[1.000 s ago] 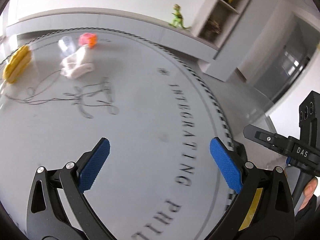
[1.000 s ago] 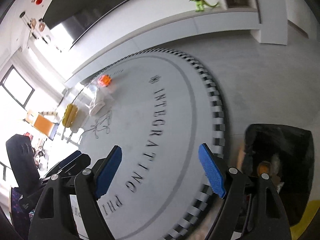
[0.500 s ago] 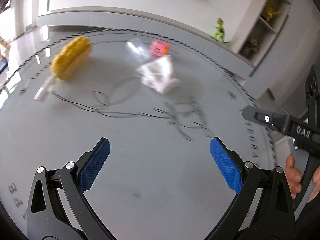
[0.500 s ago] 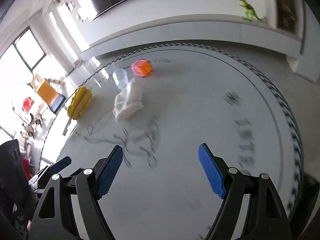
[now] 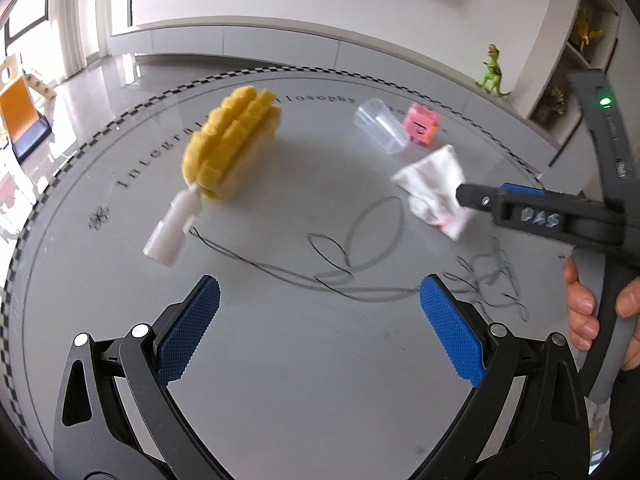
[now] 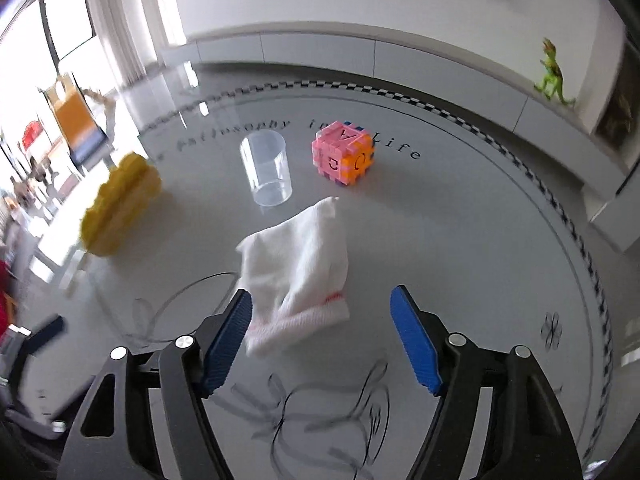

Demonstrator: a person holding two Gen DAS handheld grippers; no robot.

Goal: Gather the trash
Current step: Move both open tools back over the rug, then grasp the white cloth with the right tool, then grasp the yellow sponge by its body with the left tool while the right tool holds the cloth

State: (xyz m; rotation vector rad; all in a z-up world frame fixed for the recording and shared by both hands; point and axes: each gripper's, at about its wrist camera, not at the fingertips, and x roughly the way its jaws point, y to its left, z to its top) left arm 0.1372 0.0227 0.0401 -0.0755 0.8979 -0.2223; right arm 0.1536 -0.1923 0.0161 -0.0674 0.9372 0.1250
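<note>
A crumpled white cloth (image 6: 298, 268) lies on the round grey table (image 6: 460, 240); it also shows in the left wrist view (image 5: 434, 190). My right gripper (image 6: 322, 340) is open just in front of the cloth, its left pad beside the cloth's near edge, holding nothing. My left gripper (image 5: 320, 328) is open and empty above the table's middle. A yellow sponge brush with a white handle (image 5: 224, 152), a clear plastic cup (image 6: 266, 174) on its side and a pink-orange block cube (image 6: 343, 158) lie beyond the cloth.
The right gripper's body and the hand holding it (image 5: 580, 312) fill the right side of the left wrist view. A low grey ledge with a green toy dinosaur (image 6: 552, 74) runs behind the table. Chairs stand at the far left.
Both grippers swung left and moved in toward the objects. The right gripper came close to the white cloth; the black bin seen a second ago is out of view. Both stayed open.
</note>
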